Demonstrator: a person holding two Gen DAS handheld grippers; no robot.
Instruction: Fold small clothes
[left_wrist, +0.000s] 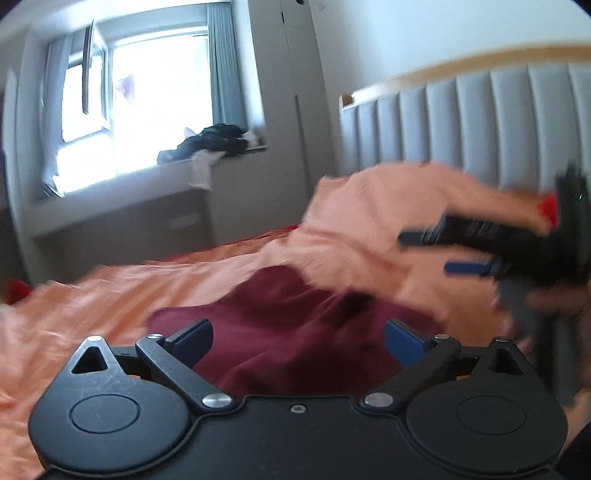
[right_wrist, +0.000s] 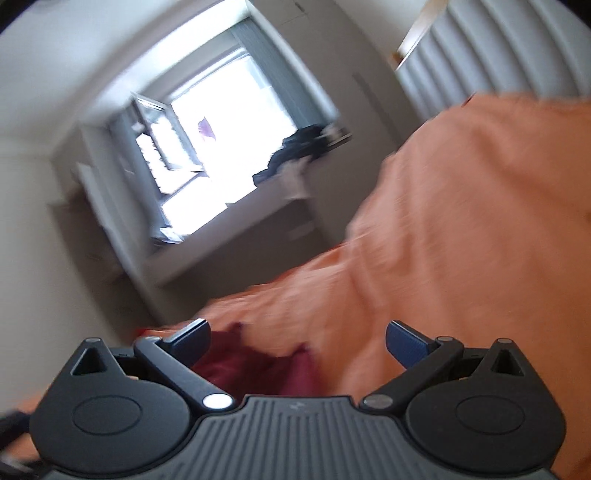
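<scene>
A dark maroon garment lies crumpled on the orange bedsheet. My left gripper hovers just over its near edge, jaws wide open, with the cloth below them and not pinched. My right gripper comes in from the right, lying on its side in front of a raised lump of pale orange fabric. In the right wrist view, rolled to one side and blurred, the right gripper is open and empty. A corner of the maroon garment shows low between its fingers, and the orange fabric fills the right side.
A grey padded headboard stands behind the bed. A bright window has a sill with a pile of dark clothes. A tall white wardrobe stands between them. A person's hand holds the right gripper's handle.
</scene>
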